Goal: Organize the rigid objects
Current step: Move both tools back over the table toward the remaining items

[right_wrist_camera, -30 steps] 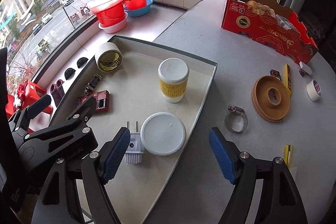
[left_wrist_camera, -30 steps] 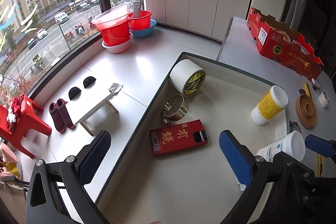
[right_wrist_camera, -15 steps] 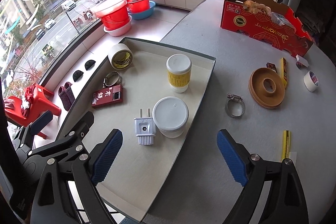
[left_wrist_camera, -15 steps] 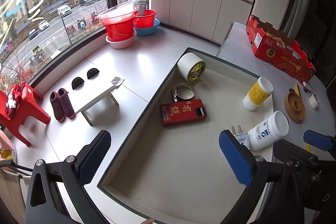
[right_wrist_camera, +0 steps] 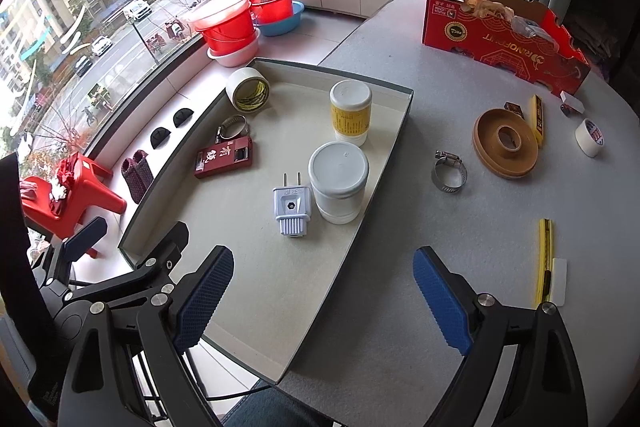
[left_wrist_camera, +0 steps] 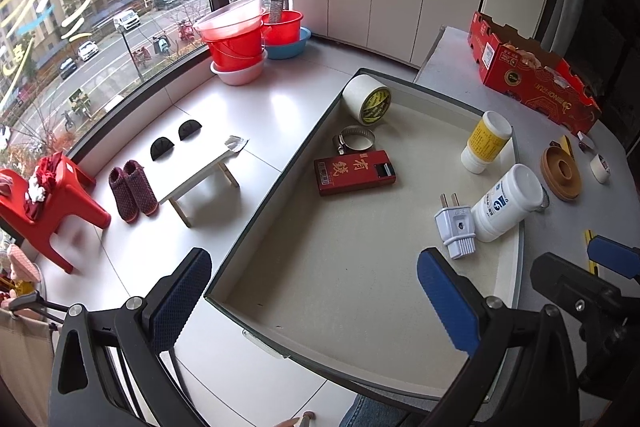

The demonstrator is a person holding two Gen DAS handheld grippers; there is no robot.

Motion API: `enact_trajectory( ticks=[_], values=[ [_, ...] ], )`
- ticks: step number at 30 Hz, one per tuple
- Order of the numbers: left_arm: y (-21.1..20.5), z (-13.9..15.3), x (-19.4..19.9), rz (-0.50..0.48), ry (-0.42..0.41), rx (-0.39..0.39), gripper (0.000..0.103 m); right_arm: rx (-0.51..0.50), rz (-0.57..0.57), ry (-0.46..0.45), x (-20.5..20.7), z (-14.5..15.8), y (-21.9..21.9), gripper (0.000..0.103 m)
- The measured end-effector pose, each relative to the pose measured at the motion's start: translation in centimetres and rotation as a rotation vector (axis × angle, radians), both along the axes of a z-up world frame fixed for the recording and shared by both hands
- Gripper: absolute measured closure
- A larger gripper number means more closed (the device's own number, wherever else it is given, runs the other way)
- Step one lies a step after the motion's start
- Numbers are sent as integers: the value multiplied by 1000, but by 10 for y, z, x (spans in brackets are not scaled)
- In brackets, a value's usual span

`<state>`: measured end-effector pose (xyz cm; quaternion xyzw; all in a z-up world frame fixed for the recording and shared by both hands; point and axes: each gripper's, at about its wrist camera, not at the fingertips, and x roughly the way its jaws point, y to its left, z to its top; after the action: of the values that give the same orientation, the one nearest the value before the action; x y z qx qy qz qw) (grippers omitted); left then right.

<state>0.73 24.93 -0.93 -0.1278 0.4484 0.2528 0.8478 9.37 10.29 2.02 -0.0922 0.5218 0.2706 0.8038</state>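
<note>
Both the right gripper and the left gripper stand wide open, holding nothing; in the tray already lie plug, two bottles, red box and tape roll (six things by my count); hose clamp, yellow knife, brown ring and small tape wait on the table.

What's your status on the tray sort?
Both hand-held grippers, left and right, open, empty. Tray holds six items; hose clamp still outside. Nothing blocking.
</note>
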Motion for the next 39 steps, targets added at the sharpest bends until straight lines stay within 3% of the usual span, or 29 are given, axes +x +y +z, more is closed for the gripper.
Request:
enact_trajectory(
  ticks=[7,12,18,22,25,31,39],
  values=[
    [-23,8,-6,-35,8,34,0,23,17,-24,-15,9,-11,11],
    [-52,12,1,-104,26,61,0,64,-25,-14,-17,8,-48,11],
    [-106,13,20,-228,40,84,0,45,-212,7,-2,-10,-135,11],
    [-147,15,38,-331,39,59,0,-4,-385,51,11,-33,-199,11],
    [-177,14,59,-405,37,45,0,-45,-475,74,18,-48,-236,11],
    [-224,-3,125,-494,54,108,0,-33,-556,116,17,-63,-284,11],
    [-221,-53,196,-471,161,141,0,-83,-494,59,23,-70,-284,11]
  ],
)
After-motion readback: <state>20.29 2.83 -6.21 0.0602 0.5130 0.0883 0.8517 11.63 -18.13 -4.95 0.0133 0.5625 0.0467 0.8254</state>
